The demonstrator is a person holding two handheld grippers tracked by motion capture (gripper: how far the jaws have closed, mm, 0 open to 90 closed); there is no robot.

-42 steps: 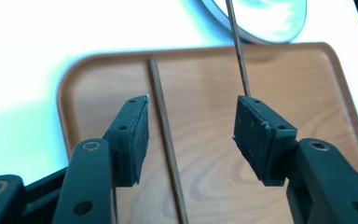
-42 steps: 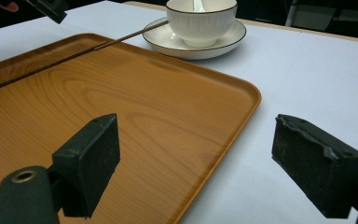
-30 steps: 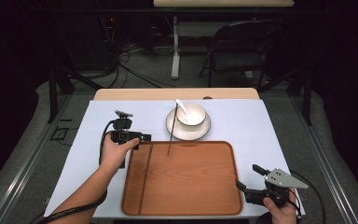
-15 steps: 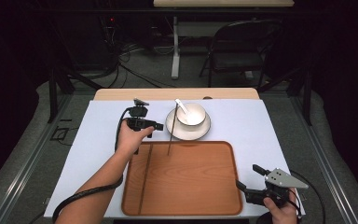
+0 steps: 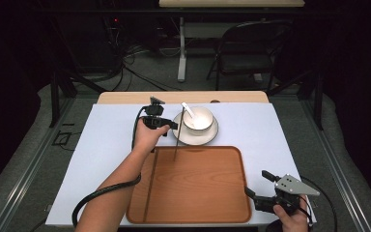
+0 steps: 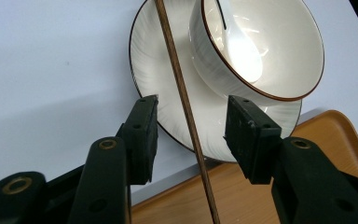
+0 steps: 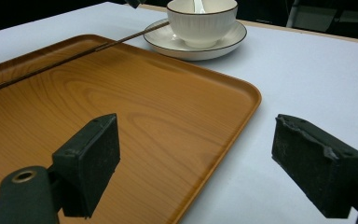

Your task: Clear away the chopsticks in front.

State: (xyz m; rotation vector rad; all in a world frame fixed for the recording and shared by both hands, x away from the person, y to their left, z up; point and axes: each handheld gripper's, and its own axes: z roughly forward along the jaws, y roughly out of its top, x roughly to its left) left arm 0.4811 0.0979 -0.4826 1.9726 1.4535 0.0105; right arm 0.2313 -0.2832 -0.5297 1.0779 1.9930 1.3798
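- Dark room, white surface (image 5: pixel 101 159) with a wooden tray (image 5: pixel 198 193) on the near side and a folding chair (image 5: pixel 244 53) behind.
- Left tongs (image 6: pixel 191 123) just closed in partway around a thin brown chopstick (image 6: pixel 186 112), not pinching it yet, gap on both sides.
- Chopstick leans from the saucer (image 5: pixel 181 135) rim down onto the tray.
- Bowl (image 5: pixel 198 118) with a white spoon (image 5: pixel 188 110) sits on the saucer, far of the tray.
- Right tongs (image 7: pixel 205 158) spread wide at the tray's near right corner, holding nothing.

Folding chair (image 5: pixel 244 48) (behind table (image 5: pixel 125 97))
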